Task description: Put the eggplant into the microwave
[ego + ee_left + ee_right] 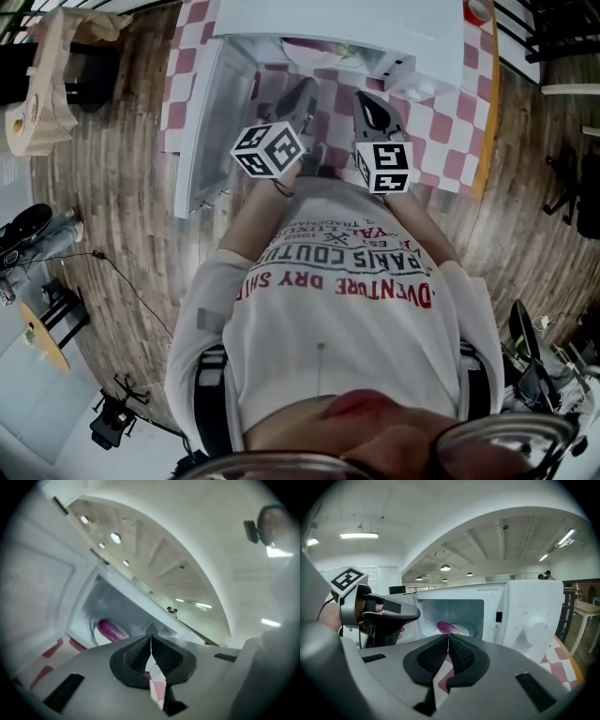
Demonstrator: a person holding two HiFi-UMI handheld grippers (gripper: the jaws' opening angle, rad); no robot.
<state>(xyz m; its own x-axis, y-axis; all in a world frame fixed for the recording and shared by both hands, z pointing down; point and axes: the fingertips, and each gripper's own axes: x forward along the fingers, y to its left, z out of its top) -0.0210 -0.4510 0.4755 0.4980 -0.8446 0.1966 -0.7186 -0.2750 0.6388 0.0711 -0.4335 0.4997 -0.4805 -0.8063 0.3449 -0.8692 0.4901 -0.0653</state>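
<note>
The purple eggplant lies on a pale plate inside the white microwave, whose door hangs open to the left. The left gripper view shows the eggplant deep in the cavity, tilted with the view. My left gripper is shut with nothing between its pads and hangs in front of the opening, left of centre. My right gripper is also shut and empty, beside it on the right. Both point at the microwave and stay outside the cavity.
The microwave stands on a table with a pink and white checked cloth. A light wooden rack stands on the plank floor at the left, with camera gear at the lower left. Dark chairs are on the right.
</note>
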